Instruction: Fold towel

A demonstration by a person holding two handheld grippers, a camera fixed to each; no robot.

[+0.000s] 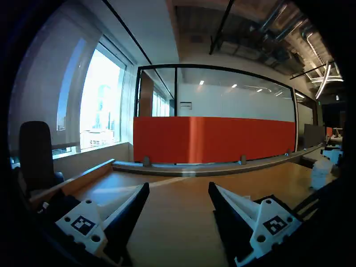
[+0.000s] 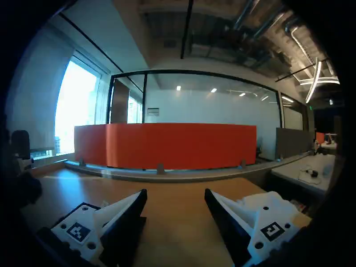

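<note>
The left gripper (image 1: 178, 186) hangs low over the wooden counter (image 1: 178, 222), pointing across it at an orange screen (image 1: 213, 139) that stands along the far edge. Its fingers (image 1: 127, 213) are spread wide with nothing between them but bare wood, and they are not touching the counter top as far as I can tell. In the left gripper view a white bundle (image 1: 321, 171) sits near the far right edge of the counter, well apart from the fingers; it may be the towel, but it is too blurred to tell. A black chair (image 1: 35, 155) stands at the left, in front of a bright window (image 1: 100, 107).

The right gripper (image 2: 174, 192) is held the same way over the counter, facing the same orange screen. Its fingers (image 2: 124, 216) are also wide apart, holding nothing. Behind the screen runs a glass wall (image 2: 200, 107). Off to the right, a separate pale desk (image 2: 307, 169) carries a few small dark items that I cannot make out.
</note>
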